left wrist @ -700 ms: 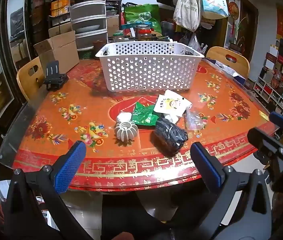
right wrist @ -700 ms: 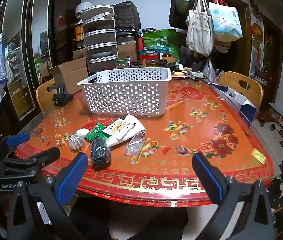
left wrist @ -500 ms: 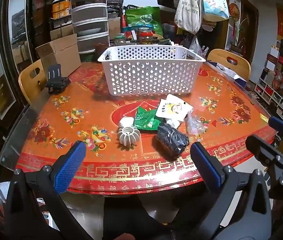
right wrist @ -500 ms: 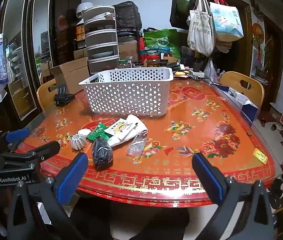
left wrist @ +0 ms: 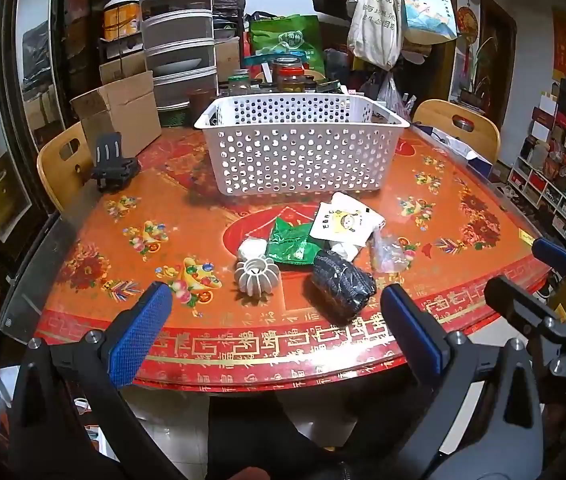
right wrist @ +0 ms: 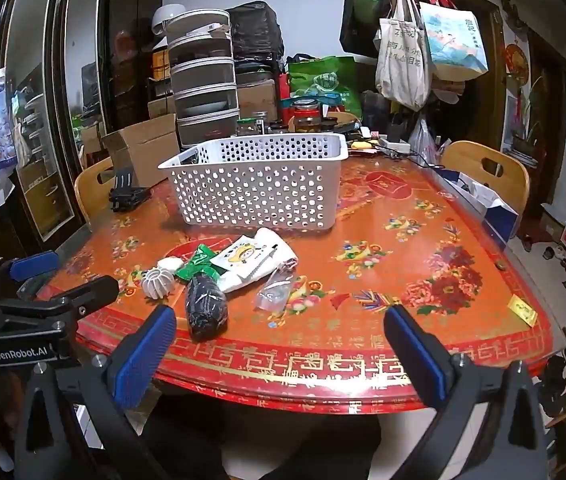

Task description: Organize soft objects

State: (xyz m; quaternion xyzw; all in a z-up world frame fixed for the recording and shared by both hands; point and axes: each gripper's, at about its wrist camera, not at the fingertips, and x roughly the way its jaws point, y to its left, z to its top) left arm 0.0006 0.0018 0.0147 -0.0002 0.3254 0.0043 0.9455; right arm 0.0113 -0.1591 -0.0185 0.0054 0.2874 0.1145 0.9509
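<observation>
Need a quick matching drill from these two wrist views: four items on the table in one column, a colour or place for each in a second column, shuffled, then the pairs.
Things:
1. perforated basket
2. crumpled packet
3. mesh-wrapped bundle
4. ribbed round object

Descriptions:
A. black, nearest the table's front edge
B. green, between the ribbed piece and the cartoon pouch
C. white, standing behind the pile of items
D. pale grey, at the left end of the pile in the left wrist view

Pairs: 1-C, 2-B, 3-A, 4-D
</observation>
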